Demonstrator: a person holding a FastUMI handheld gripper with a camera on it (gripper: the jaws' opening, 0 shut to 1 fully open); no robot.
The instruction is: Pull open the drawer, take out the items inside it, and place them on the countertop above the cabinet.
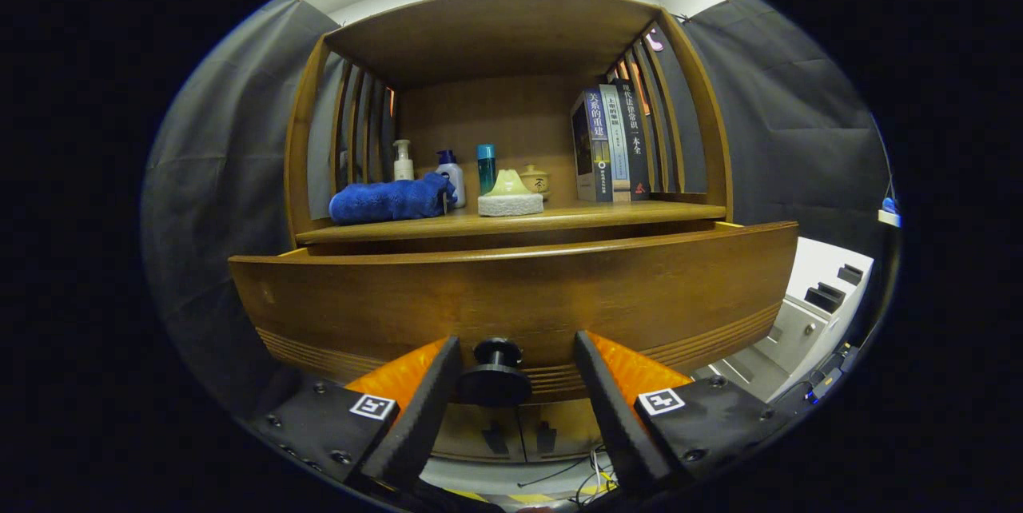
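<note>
The wooden drawer stands pulled out from the cabinet, its wide front panel facing me and hiding what lies inside. Its dark round knob sits between my fingers. My gripper is open: the left finger lies close beside the knob, and the right finger stands clearly apart from it. Above the drawer runs the countertop. On it lie a rolled blue towel and a pale sponge.
At the back of the countertop stand a few small bottles and a little lidded jar; upright books lean at its right. Slatted wooden sides and a top board enclose the shelf. A white unit stands low to the right. Cabinet doors show below the drawer.
</note>
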